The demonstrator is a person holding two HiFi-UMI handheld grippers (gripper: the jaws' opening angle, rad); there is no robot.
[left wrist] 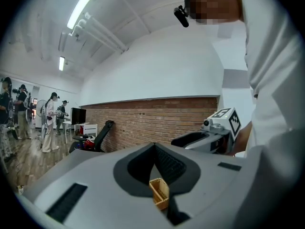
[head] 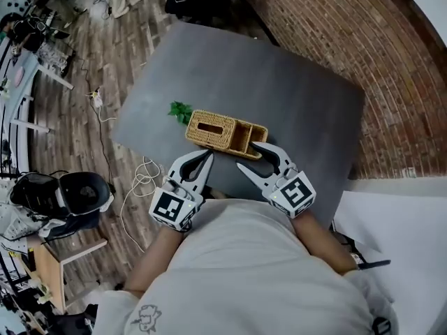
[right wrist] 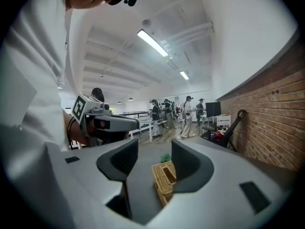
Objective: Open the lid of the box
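We are holding the left gripper [head: 207,155] with its jaws together at the tips, and nothing is gripped between them. The woven wicker box [head: 227,134] is lying on the grey table [head: 279,89] just ahead of this gripper's tips, and through the small gap behind the tips we are seeing one end of it.

We are keeping the right gripper [head: 246,155] with its jaws wide apart. In the right gripper view the box is showing in the gap between them, a little ahead, and the pads are not pressing on it. In the head view one jaw tip is very near the box's end, but we cannot tell if it is touching.

The lid [head: 207,137], with an oblong slot [head: 210,128], is sitting closed on the bigger part of the box. At the end nearer the right gripper a small compartment [head: 246,135] is standing open at the top, and we are seeing only its wicker walls inside. A green plant sprig [head: 180,110] is lying just beyond the box's far end, ahead of the left gripper.
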